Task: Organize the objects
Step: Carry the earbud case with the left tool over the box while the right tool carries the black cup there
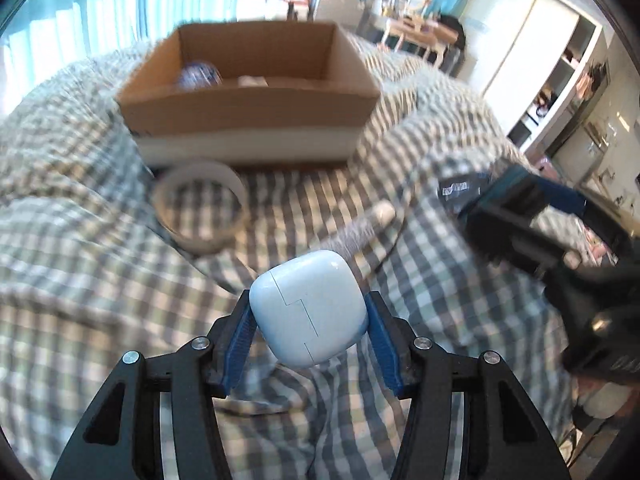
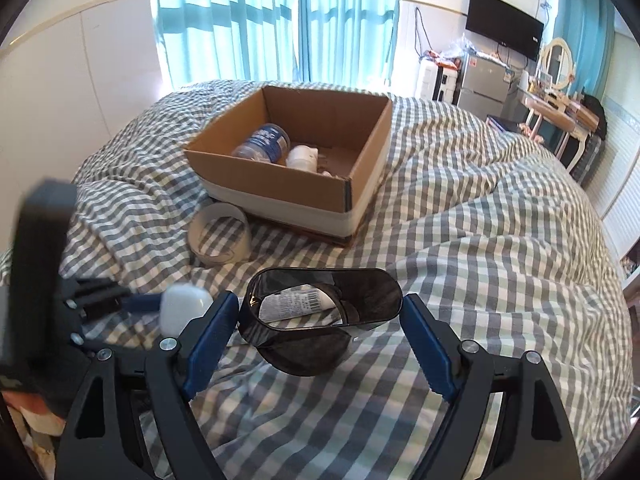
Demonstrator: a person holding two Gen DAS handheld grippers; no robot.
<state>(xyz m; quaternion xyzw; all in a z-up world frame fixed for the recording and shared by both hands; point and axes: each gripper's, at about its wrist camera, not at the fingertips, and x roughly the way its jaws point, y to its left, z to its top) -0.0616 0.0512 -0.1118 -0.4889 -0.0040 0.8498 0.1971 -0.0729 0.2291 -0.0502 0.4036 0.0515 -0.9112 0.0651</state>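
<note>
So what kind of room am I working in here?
Most likely a bedroom: the cardboard box sits on a bed's checked duvet, curtains cover the window behind it, and a dressing table with an oval mirror stands by a wall-mounted TV.

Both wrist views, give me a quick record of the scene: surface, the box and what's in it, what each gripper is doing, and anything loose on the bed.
Surface: checked bedspread, rumpled
Box: open cardboard box on the bed
Box contents: blue-labelled bottle lying on its side, white item beside it
Left gripper: shut on the pale blue earbud case, above the bedspread
Right gripper: open, its fingers either side of the black glossy container, not clamping it
Loose on bed: tape roll, just in front of the box
</note>
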